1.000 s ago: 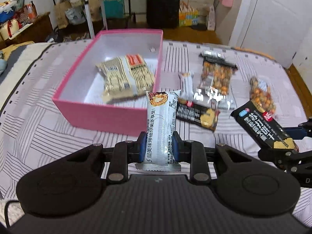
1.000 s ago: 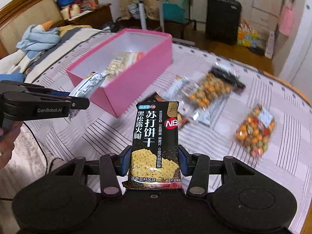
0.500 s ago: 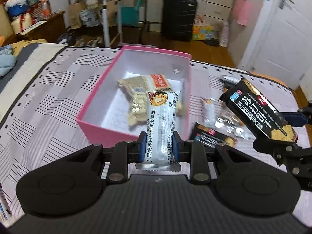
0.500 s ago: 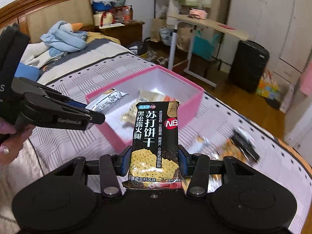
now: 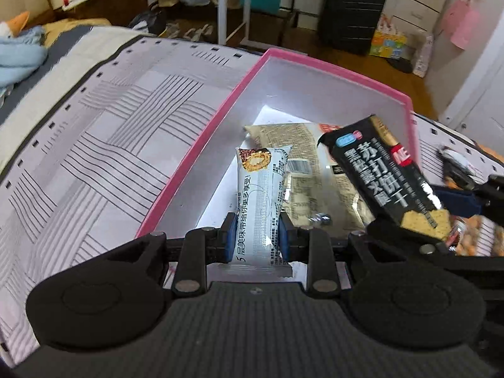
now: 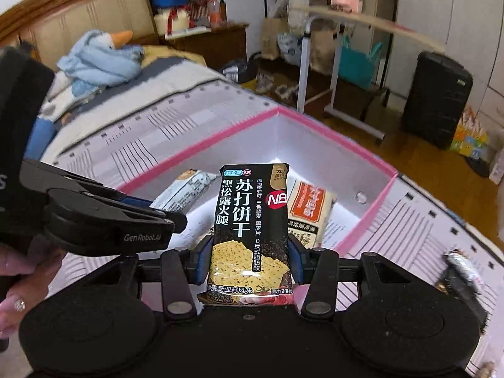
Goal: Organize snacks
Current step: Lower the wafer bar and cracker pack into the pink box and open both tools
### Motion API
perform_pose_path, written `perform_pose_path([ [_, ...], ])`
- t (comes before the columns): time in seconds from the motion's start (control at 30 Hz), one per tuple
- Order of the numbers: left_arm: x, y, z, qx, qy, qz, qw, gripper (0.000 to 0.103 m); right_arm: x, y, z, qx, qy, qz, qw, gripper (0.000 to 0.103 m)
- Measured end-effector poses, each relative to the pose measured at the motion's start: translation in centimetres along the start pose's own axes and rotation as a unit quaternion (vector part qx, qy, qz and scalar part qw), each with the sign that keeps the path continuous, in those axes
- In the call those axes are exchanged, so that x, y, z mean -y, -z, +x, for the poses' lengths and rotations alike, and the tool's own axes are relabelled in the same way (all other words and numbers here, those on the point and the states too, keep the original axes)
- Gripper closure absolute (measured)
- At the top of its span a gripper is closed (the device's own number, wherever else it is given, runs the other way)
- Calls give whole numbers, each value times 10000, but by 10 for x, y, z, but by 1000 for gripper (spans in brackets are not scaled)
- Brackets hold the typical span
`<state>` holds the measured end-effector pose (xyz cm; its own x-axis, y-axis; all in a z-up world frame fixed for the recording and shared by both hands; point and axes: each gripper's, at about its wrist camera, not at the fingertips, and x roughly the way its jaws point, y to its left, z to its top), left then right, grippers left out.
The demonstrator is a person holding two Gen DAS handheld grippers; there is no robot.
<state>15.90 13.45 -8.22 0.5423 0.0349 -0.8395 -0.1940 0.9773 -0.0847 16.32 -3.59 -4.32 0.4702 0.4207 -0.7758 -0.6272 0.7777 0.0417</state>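
Snacks, two in hand, both over the pink box (image 5: 201,145) on the bed (image 5: 94,145). My left jaws pinch the white wafer pack (image 5: 260,201) near its lower end; most of its length sticks out unsupported above the box's near corner. My right jaws pinch the black cracker pack (image 6: 252,230) the same way, low down, upright over the box's near wall.

Inside the box: one beige packet (image 5: 302,163) lying flat, taking much of the floor.

Risks as I judge them:
- The two grippers are crowded. Left gripper (image 6: 163,217) sits just beside the cracker pack in the right view; the cracker pack leans close to the wafer in the left view. Letting go together could knock packs or tools into each other.
- Both packs are slick film, held at one end. A tilt or jolt may let them slide out early and land on the rim or outside.
- Dropping onto the beige packet could leave a heap, not a tidy row.

More snacks (image 6: 460,271) lie on the bed to the right, blurred.
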Motion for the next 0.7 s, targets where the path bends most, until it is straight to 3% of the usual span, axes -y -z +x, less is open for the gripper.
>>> perform_pose_path([
  [0.2, -10, 7, 28, -160, 66, -114, 9998, 75, -1, 5, 28, -248, -89, -34, 9996, 50],
  [0.3, -7, 10, 29, -17, -48, 45, 10000, 74, -4, 8, 26, -265, -267, -89, 9993, 45],
  [0.43, -2, 14, 19, 197, -190, 326, 9991, 55, -3, 12, 14, -366, -268, -24, 9990, 33],
  [0.7, -8, 9, -32, 265, 312, 345, 9986, 48, 11, 33, -83, 570, -212, 135, 9981, 33],
])
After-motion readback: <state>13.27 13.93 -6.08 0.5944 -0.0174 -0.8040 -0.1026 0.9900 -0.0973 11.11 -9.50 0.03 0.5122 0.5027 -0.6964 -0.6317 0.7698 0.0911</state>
